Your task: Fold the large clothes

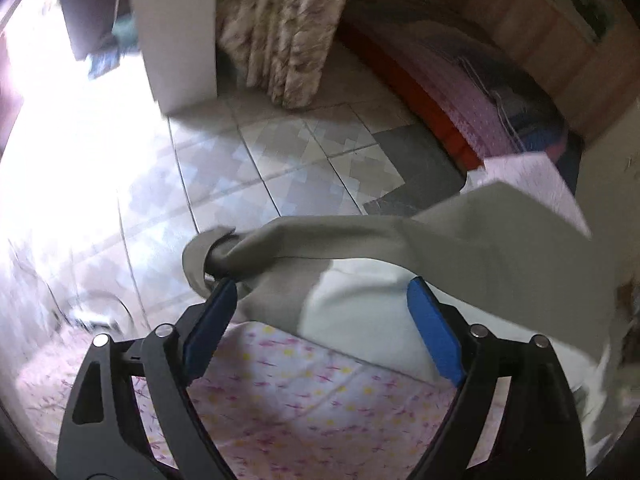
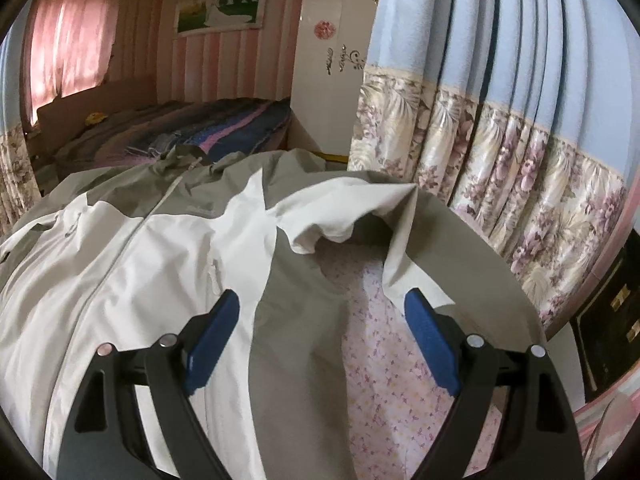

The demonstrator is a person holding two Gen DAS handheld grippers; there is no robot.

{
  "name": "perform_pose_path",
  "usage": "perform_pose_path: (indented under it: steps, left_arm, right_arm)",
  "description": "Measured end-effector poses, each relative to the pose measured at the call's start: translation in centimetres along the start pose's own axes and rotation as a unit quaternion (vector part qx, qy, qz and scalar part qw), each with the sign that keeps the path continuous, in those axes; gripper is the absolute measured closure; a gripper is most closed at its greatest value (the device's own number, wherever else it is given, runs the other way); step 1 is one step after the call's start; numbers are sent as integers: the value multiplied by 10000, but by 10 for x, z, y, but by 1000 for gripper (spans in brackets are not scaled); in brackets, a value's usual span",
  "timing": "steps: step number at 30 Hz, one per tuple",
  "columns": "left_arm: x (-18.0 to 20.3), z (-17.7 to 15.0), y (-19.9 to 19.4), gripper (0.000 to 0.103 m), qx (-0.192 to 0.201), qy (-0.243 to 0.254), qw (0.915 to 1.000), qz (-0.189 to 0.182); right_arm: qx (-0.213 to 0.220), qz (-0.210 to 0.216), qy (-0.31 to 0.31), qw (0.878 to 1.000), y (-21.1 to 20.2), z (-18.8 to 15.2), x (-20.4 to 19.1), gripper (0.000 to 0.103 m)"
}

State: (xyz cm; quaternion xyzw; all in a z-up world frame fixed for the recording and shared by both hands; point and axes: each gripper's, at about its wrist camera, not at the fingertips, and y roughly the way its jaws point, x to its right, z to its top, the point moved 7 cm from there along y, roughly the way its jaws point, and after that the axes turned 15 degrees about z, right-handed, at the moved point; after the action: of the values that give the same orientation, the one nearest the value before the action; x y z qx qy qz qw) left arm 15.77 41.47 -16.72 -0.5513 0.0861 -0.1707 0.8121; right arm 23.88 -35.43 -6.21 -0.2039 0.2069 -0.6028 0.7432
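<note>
- While both tools are held over the bed, the left gripper (image 1: 322, 294) is seen with its blue pads spread wide and nothing pinched between them.
- The right gripper (image 2: 322, 308) is likewise spread, with nothing held.
- Just ahead of the left gripper, the jacket's sleeve (image 1: 400, 248) is seen in olive-grey; its cuff (image 1: 218, 254) lies beyond the left-hand pad, at the bed's edge, above the tiled floor (image 1: 280, 152). Whether the pad touches the cuff cannot be told; the view is motion-blurred.
- The sleeve's long axis is noted to run crosswise to the left gripper's fingers, from the cuff at left up toward the right of view.
- In the right wrist view, the jacket (image 2: 140, 260), white with olive-grey panels, is spread front-up on the floral sheet (image 2: 392, 360), collar away from the camera, zip line running roughly along the gripper's fingers.
- The other sleeve (image 2: 400, 216) is seen arched ahead and to the right of the right gripper, with sheet showing beneath the arch.
- Judgement: the left gripper is the nearer to a cuff; a pinch there, then a carry across the body, is likely called for.
- Curtain (image 2: 500, 160) hangs beyond the bed.
</note>
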Motion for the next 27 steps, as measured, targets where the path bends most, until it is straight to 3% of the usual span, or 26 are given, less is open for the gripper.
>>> perform_pose_path:
  steps: [5,7,10,11,12,20,24,27]
  left_arm:
    - [-3,0,19,16,-393,-265,9984,-310]
    - [-1,2,21,22,-435,-338,9973,-487]
    - [8,13,21,64,-421,-475,9931,-984]
    - [12,15,21,89,-424,-449,9927,-1033]
    - [17,18,22,95,-434,-399,9939,-934]
    - [47,31,-8,100,499,231,9981,-283]
    - [71,33,-47,100,1159,598,9914,-47]
    - [102,27,-84,100,1659,934,9817,-33]
  right_arm:
    - [19,50,56,10000,5,1,-2,18]
    - [20,65,6,10000,6,2,-6,18]
    - [-22,66,-128,9999,8,1,-13,18]
    - [-39,54,-168,9998,9,1,-15,18]
    - [-58,39,-212,9998,9,1,-16,18]
    - [-46,-25,-243,9997,7,3,-11,18]
    - [-3,-13,-198,9998,7,9,-6,18]
    - [11,-28,-218,9998,8,12,-4,18]
